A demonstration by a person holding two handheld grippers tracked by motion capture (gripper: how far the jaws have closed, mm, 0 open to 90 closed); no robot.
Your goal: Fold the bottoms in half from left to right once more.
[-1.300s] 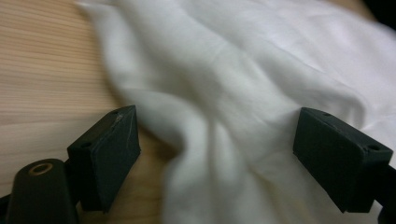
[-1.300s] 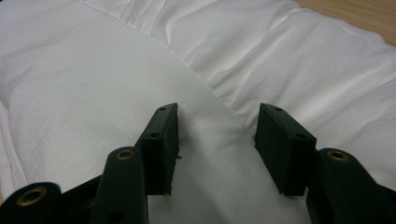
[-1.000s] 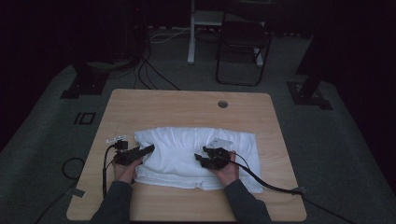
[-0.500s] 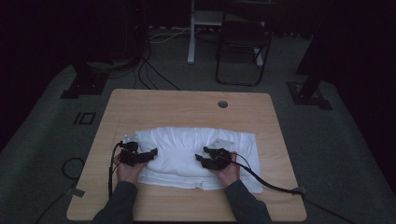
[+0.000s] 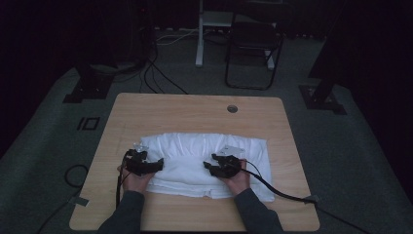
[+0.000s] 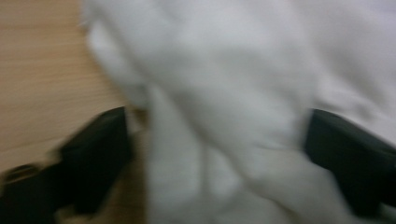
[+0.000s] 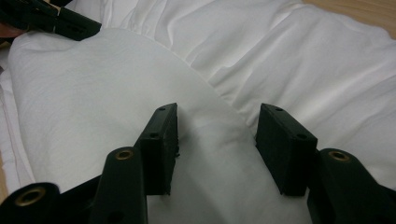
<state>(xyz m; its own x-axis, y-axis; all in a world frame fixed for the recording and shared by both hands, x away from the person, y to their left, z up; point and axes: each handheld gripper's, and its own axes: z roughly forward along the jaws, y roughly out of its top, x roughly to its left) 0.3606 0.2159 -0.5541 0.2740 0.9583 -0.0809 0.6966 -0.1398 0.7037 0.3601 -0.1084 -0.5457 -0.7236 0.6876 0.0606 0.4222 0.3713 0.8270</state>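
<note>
White cloth [image 5: 207, 163] lies folded on near half of table [image 5: 195, 109], both my grippers on it. Left gripper [image 5: 155, 165] at cloth's left edge, jaws spread wide, just been closing a little — thick fold sits between them, pads not yet pressing. Right gripper [image 7: 217, 142] half spread over smooth top layer, nothing pinched. Risks: left jaws may catch too many layers or only outer one — fold would slip apart. Right jaws on flat cloth may close on nothing, or drag and wrinkle stack.
</note>
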